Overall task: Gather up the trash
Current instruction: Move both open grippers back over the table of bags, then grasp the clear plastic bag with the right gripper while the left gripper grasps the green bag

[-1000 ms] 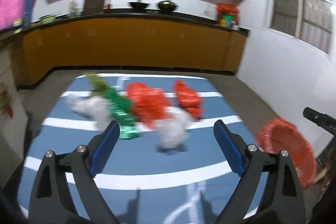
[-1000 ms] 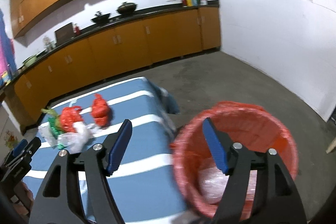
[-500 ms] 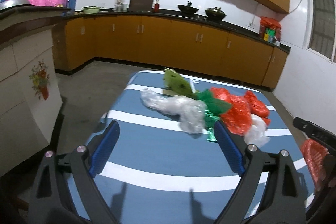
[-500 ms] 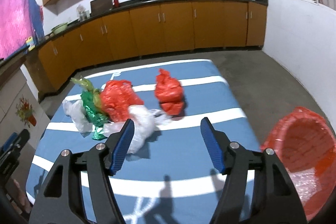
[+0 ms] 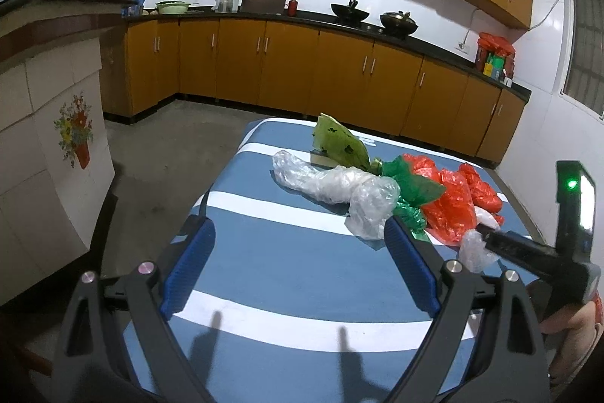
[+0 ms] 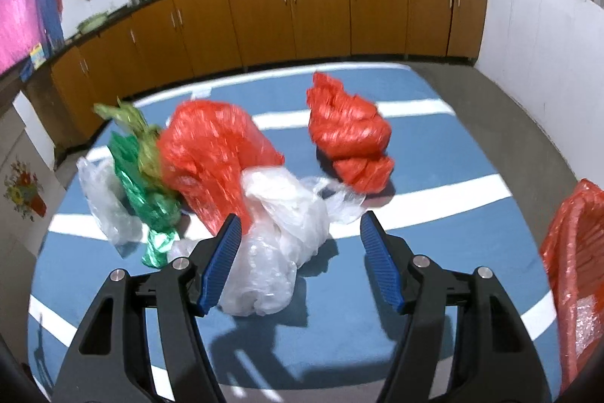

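Right now the right gripper [image 6: 298, 253] is spread wide with nothing between its blue pads [image 6: 221, 265] — the crumpled clear plastic bag [image 6: 281, 240] lies just ahead, its near lump touching the left pad. At 11 o'clock from it sits a large red bag [image 6: 211, 157], leaning on the clear one; a green foil bag [image 6: 145, 191] and another clear bag [image 6: 104, 199] lie at 10 o'clock. A second red bag [image 6: 349, 135] rests apart at 1 o'clock. At 3 o'clock, off the bench [image 6: 434, 214], stands the red-lined trash bin [image 6: 573, 252].

The left gripper [image 5: 298, 255] is likewise wide and empty, above the blue striped bench top. From it, a long clear bag [image 5: 332, 184] lies at 12 o'clock, a light green wrapper [image 5: 338, 142] beyond it — the red bags sit at 2 o'clock.
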